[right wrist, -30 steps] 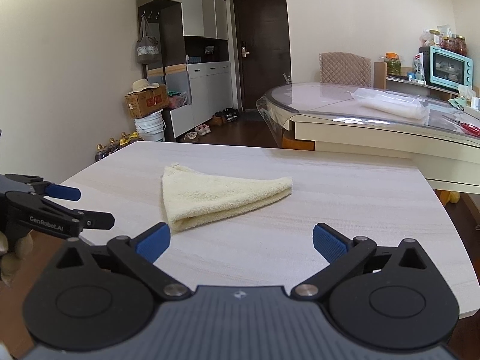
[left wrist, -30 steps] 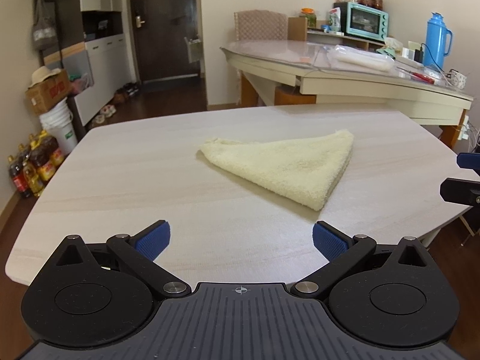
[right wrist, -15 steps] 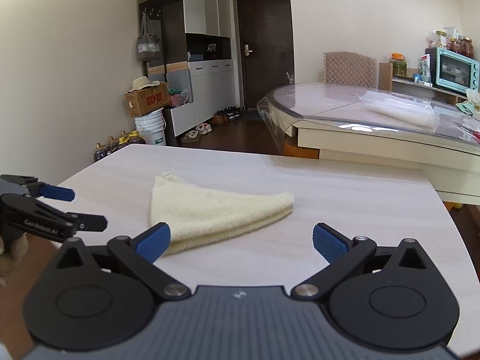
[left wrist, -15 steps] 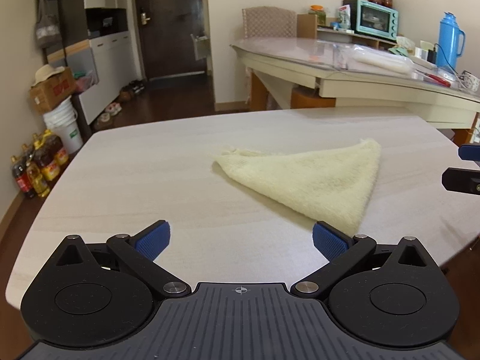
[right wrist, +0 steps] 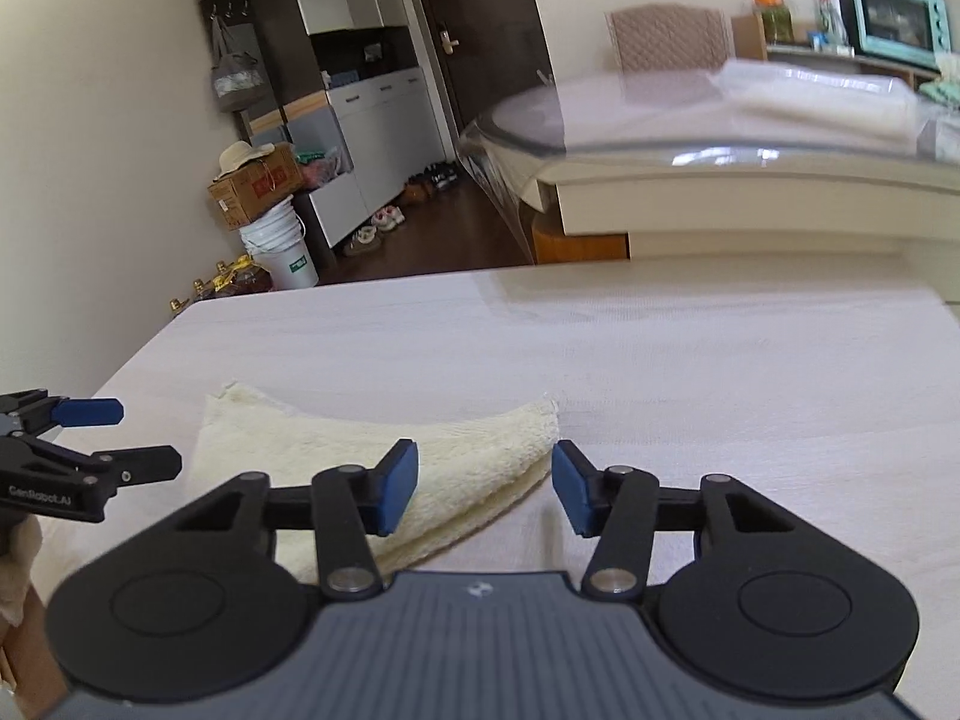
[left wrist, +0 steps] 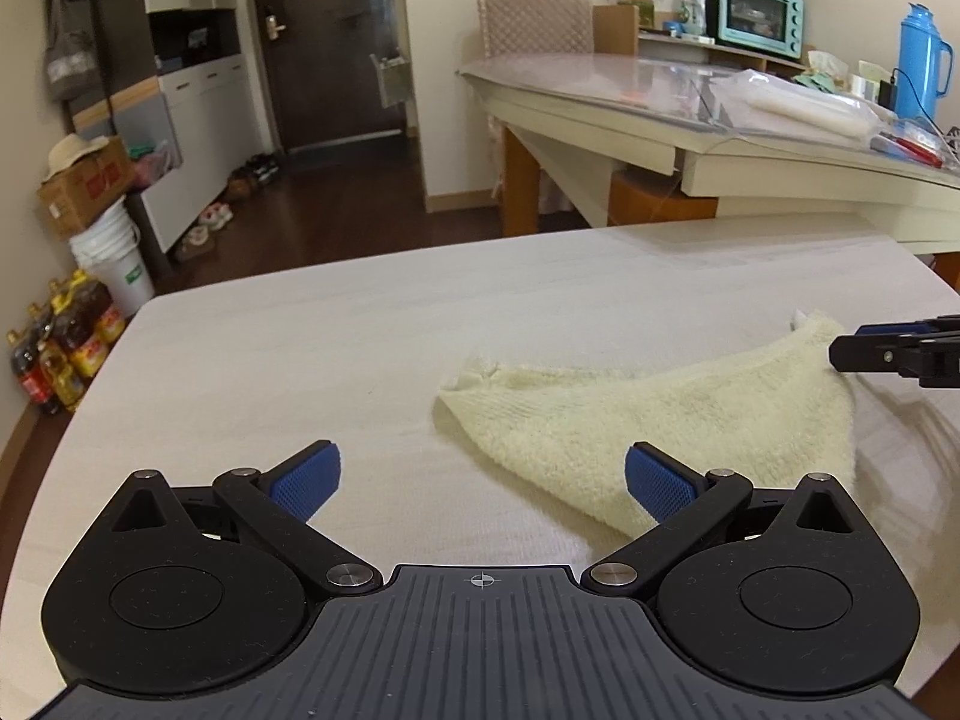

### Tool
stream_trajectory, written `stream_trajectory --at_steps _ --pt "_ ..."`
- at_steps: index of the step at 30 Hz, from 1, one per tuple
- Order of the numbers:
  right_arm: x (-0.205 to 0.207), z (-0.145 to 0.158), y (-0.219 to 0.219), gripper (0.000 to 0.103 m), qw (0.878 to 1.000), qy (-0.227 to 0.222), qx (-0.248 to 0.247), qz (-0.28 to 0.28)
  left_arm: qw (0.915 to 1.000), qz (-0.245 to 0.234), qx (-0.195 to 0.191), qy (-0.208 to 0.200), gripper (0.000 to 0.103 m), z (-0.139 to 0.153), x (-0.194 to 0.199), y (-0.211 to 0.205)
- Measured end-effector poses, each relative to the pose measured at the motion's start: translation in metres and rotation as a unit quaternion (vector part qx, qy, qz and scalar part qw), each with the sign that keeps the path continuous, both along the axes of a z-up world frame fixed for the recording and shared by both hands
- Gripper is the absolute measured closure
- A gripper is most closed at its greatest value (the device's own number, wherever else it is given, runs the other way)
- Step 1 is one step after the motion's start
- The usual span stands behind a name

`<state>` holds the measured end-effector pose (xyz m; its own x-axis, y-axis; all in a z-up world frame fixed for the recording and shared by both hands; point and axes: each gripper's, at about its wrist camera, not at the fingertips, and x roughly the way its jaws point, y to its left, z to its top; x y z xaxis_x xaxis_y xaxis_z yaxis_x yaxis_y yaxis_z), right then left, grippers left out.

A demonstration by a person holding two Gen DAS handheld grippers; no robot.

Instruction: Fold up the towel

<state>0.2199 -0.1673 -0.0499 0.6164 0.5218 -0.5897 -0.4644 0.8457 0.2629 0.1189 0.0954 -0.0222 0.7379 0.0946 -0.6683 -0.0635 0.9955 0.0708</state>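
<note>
A pale yellow towel, folded into a triangle, lies flat on the light wooden table. My left gripper is open and empty, low over the table at the towel's near corner. My right gripper is open, jaws partly narrowed, straddling the towel's right pointed corner without holding it. The right gripper's fingertips show at the towel's far right corner in the left wrist view. The left gripper shows at the towel's left side in the right wrist view.
A second table with a glass top stands behind, holding a plastic-wrapped roll, a blue thermos and a teal oven. Oil bottles, a white bucket and a box stand on the floor at left.
Both grippers have moved forward and down toward the towel. The right gripper's jaws have narrowed and now straddle the towel's right corner.
</note>
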Motion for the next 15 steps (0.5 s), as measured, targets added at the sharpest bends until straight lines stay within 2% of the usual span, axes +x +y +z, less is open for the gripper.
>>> stream_trajectory --at_steps 2,3,4,6,10,13,15 --pt "0.003 -0.004 0.002 0.071 1.000 -0.001 0.001 -0.004 1.0000 0.000 -0.001 0.003 0.000 -0.003 0.004 0.002" --pt "0.003 -0.004 0.002 0.085 1.000 -0.006 0.000 -0.006 1.0000 0.001 -0.002 0.004 0.000 -0.004 0.006 0.003" --pt "0.002 -0.005 0.003 0.093 1.000 -0.011 -0.002 -0.008 1.0000 0.002 -0.002 0.005 0.000 -0.005 0.007 0.005" --pt "-0.004 0.000 0.004 0.095 0.999 -0.032 -0.009 -0.010 1.0000 0.004 -0.001 0.006 0.000 -0.005 0.008 0.010" --pt "-0.037 0.020 0.018 0.096 0.993 -0.104 -0.045 0.019 0.9998 0.018 0.012 0.003 0.000 -0.002 0.006 0.024" --pt "-0.068 0.033 0.037 0.097 0.987 -0.125 -0.036 0.094 0.9990 0.033 0.029 -0.003 0.000 0.003 0.000 0.041" --pt "-0.082 0.035 0.048 0.097 0.984 -0.126 -0.035 0.122 0.9985 0.042 0.036 -0.005 0.000 0.006 -0.004 0.050"
